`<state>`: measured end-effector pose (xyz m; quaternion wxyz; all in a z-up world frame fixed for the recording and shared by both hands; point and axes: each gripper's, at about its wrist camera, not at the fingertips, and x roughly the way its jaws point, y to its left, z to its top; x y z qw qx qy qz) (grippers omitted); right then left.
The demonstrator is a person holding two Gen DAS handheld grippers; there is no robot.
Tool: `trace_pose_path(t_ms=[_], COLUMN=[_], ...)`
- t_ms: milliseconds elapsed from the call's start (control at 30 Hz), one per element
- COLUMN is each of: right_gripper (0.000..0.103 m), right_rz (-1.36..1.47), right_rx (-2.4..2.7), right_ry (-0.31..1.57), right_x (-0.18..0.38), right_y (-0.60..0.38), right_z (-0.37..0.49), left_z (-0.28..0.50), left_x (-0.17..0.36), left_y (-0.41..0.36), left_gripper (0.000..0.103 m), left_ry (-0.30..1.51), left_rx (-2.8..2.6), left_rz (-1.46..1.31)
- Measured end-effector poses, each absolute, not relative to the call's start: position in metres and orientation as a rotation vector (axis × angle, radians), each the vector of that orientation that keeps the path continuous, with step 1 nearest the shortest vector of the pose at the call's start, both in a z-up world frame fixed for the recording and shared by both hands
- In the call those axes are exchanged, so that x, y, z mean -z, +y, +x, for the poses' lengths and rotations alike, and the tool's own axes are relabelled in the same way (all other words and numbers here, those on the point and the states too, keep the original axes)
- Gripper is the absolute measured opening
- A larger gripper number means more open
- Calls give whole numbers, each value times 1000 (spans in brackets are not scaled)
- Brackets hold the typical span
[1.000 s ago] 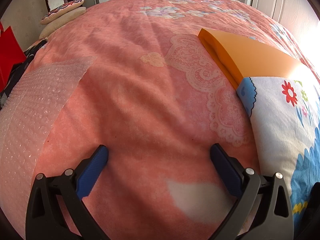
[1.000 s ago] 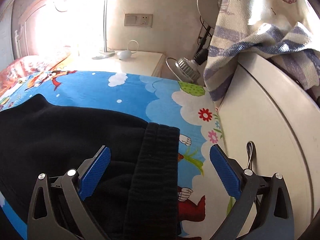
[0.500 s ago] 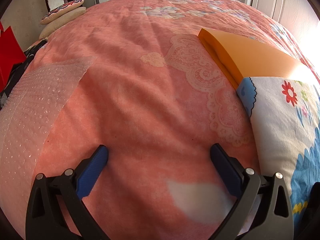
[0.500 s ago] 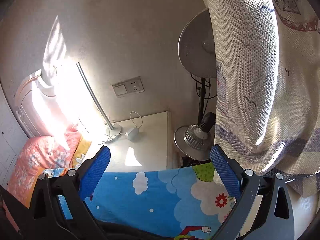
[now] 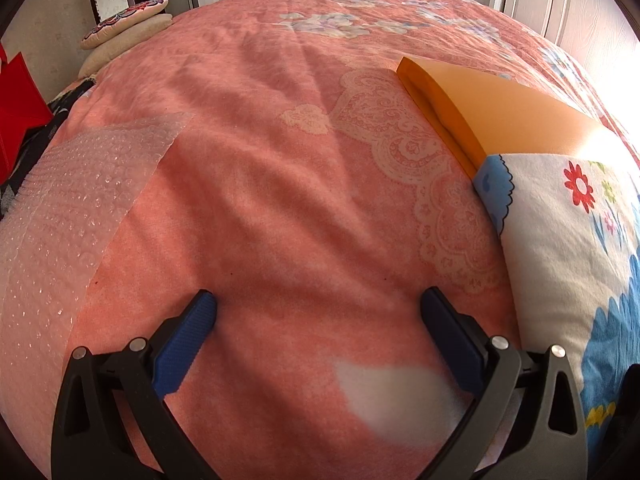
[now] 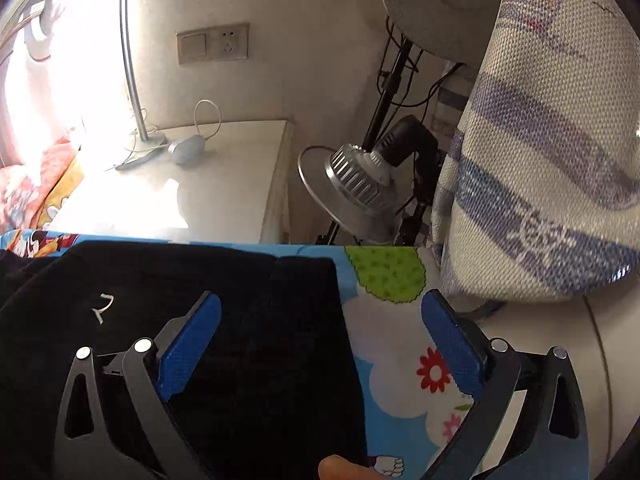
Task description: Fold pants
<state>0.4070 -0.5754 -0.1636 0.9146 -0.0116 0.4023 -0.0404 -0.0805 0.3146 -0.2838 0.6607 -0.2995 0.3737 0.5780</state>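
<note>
Fingers [image 6: 188, 344] of the right gripper [image 6: 320, 340] spread wide above black pants [image 6: 180, 340], holding nothing.
Pants lie on a cartoon sheet [image 6: 400, 344]; left gripper [image 5: 320, 328], also wide and empty, rests over the pink bed [image 5: 280, 160]. Folding seems barely begun; next, grip the pants' near right edge.

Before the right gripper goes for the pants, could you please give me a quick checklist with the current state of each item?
1. Right gripper open, holding nothing: ok.
2. Left gripper open, holding nothing: ok.
3. Black pants within the right gripper's view, edge between its fingers: ok.
4. Left gripper near the pants: not ok; it faces only the pink bedspread.
5. Pants lying flat on the cartoon sheet: cannot tell, partly out of view.
</note>
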Motion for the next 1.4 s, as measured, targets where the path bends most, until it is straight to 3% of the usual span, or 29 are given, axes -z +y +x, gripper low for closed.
trace_pose_path(t_ms=[200,400,800,1400], right_gripper=[98,98,98,98], right_rz=[-26,-46,75,-34], right_rx=[-1,43,114,96], right_ry=[829,862,874,918], right_x=[178,193,208,225], right_y=[-536,-562,-599,-561], right_z=[367,339,438,448], left_z=[-80,-80,-80,-81], left_x=[284,284,284,284], left_y=[315,315,315,315], left_gripper=[102,102,102,102], left_ry=[845,846,845,844], left_rx=[-1308,-1308,-1308,-1309], left_rz=[-678,-678,-678,-678])
